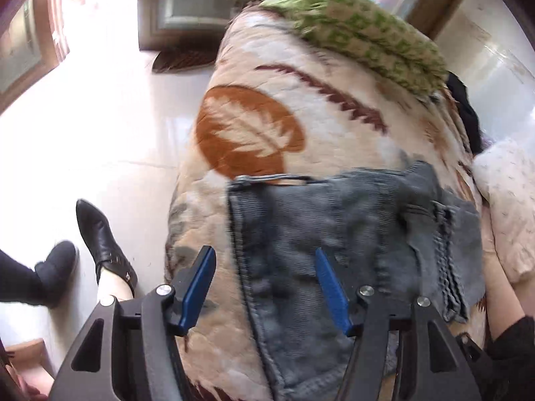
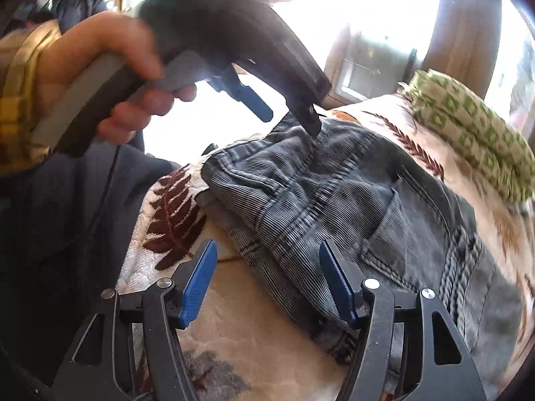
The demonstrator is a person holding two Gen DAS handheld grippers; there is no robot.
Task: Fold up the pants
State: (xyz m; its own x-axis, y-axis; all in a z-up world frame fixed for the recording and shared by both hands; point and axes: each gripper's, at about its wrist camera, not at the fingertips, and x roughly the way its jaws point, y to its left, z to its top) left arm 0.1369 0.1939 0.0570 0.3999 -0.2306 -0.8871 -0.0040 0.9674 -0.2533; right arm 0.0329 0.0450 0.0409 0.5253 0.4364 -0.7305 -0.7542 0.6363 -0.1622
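Observation:
Grey corduroy pants (image 1: 327, 240) lie folded in a compact stack on a leaf-patterned blanket (image 1: 254, 107). My left gripper (image 1: 265, 267) is open and empty just above the pants' left edge. In the right wrist view the pants (image 2: 334, 193) show a back pocket and a braided belt. My right gripper (image 2: 267, 264) is open and empty over the near edge of the pants. The left gripper (image 2: 287, 113), held in a hand, hovers above the far fold of the pants.
A green-patterned cloth (image 1: 361, 30) lies at the far end of the blanket, also in the right wrist view (image 2: 474, 133). A pale garment (image 1: 505, 200) sits at the right. Black shoes (image 1: 100, 244) stand on the white tiled floor (image 1: 110, 117) at the left.

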